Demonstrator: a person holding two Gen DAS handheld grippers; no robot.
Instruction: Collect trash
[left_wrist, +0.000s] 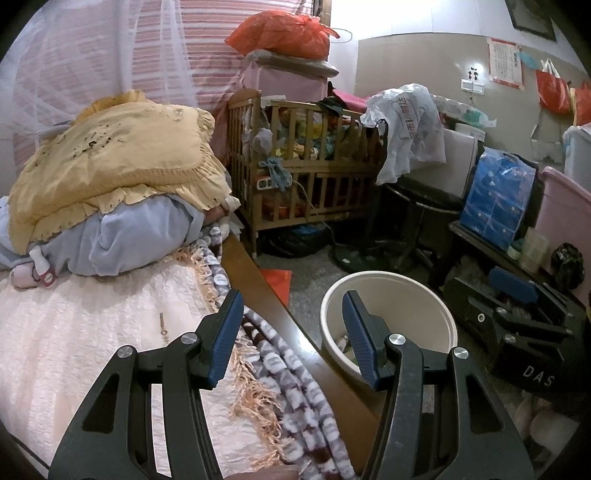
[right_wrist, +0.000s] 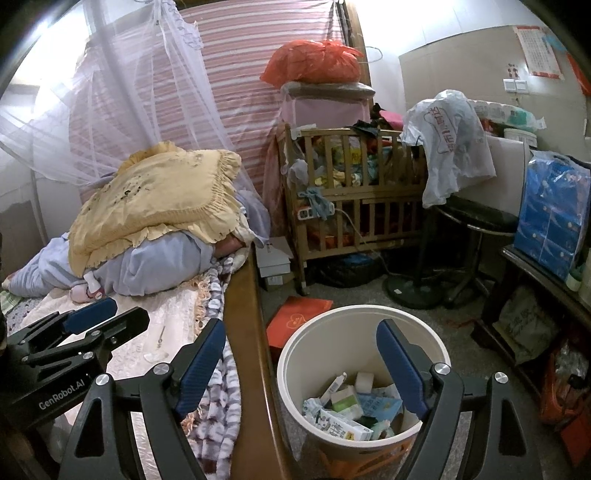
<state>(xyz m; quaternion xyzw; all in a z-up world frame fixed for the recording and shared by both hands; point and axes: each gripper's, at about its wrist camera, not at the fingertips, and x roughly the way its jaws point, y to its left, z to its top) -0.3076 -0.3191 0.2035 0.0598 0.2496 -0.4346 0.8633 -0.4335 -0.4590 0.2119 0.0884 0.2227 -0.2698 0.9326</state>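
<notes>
A cream waste bin stands on the floor beside the bed's wooden edge. It holds several cartons and wrappers. My right gripper hovers above the bin's near rim, open, with nothing between its blue pads. My left gripper is open and empty over the bed's edge, and the bin lies just to its right. One blue pad of the left tool's fingers shows at the left of the right wrist view. A thin small item lies on the pale bedspread.
A pile of bedding under a yellow pillow fills the bed's far end. A wooden cot stands beyond. A black stool, a fan base and a low dark table crowd the right. A red folder lies on the floor.
</notes>
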